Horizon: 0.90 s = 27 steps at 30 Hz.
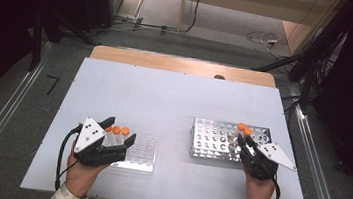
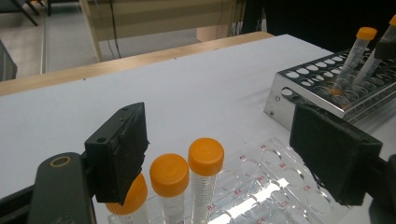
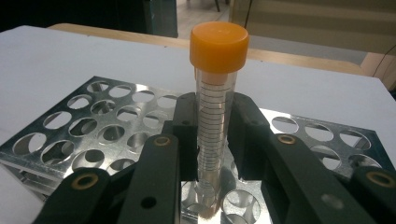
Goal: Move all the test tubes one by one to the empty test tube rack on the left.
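Note:
My right gripper (image 1: 240, 141) (image 3: 214, 107) is shut on a clear tube with an orange cap (image 1: 247, 133) (image 3: 215, 121), whose lower end stands in a hole of the metal rack (image 1: 210, 139) (image 3: 93, 126). A second capped tube (image 1: 241, 127) (image 2: 359, 46) stands in that rack just beyond it. My left gripper (image 1: 120, 129) (image 2: 222, 126) is open, its jaws on either side of three orange-capped tubes (image 1: 117, 131) (image 2: 206, 158). They stand upright at the left end of a clear plastic rack (image 1: 142, 155) (image 2: 275, 186). The left jaw partly hides the nearest cap.
Both racks sit near the front of a white table top (image 1: 165, 93), with bare surface behind them. A wooden strip (image 1: 183, 64) runs along the far edge. Cables and dark stands occupy the floor beyond.

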Each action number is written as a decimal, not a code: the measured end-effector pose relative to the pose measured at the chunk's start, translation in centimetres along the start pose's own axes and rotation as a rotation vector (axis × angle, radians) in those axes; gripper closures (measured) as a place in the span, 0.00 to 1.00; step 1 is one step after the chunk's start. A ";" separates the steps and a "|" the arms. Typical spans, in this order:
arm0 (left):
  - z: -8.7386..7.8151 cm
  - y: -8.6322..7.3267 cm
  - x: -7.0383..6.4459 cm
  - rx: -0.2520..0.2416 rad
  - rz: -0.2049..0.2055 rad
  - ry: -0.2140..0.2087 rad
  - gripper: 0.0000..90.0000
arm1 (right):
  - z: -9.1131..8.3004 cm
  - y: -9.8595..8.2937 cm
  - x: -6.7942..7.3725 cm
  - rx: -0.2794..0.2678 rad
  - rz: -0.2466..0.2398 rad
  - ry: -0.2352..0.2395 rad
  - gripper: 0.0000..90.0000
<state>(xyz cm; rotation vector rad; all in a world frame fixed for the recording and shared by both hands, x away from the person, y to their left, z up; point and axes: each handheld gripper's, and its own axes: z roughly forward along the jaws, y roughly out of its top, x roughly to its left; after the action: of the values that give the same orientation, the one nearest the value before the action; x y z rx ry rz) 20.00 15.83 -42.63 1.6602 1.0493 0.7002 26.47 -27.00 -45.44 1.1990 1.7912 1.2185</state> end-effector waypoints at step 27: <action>0.1 0.1 -0.1 0.002 -0.019 -0.014 0.16 | -3.3 2.4 2.1 -0.117 -0.038 0.092 0.80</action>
<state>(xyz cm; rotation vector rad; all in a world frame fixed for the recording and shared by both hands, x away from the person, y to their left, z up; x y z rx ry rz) 20.05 15.66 -42.60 1.6525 1.0548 0.6743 23.60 -25.84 -42.09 1.0547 1.7739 1.3560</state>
